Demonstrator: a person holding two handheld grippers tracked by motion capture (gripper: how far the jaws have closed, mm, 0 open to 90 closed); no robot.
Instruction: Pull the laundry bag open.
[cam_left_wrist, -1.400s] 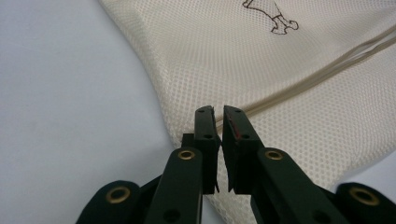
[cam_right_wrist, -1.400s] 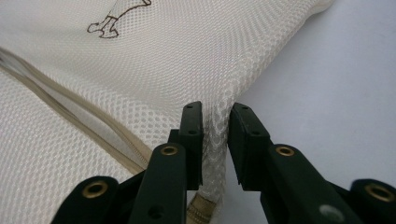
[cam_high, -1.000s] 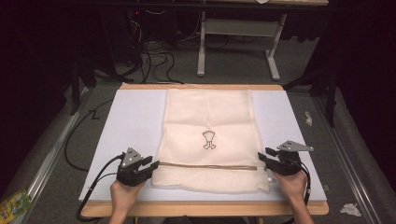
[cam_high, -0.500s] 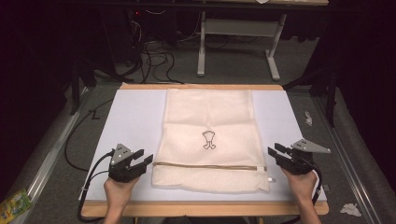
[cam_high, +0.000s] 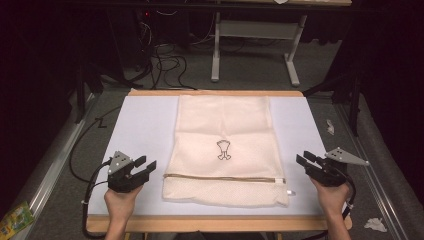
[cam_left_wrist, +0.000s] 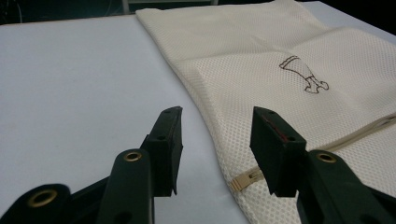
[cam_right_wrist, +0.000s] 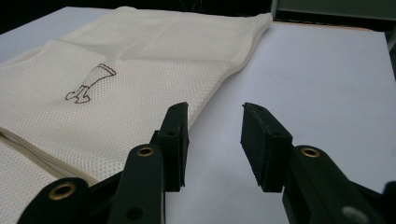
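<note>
Two grippers sat off the mesh bag (cam_high: 225, 150), one at each side, both with fingers released and nothing between them. The left gripper (cam_high: 148, 165) was just beside the bag's left edge near the zip (cam_high: 220, 177), its jaws having just been opening, with bare sheet under them. The right gripper (cam_high: 302, 159) stood a little further off the right edge, its jaws having just been closing slightly. The cream bag lay flat in the middle of the white-covered counter (cam_high: 140, 125), its zip running across the near end and a small dark print (cam_high: 224, 150) at its centre.
</note>
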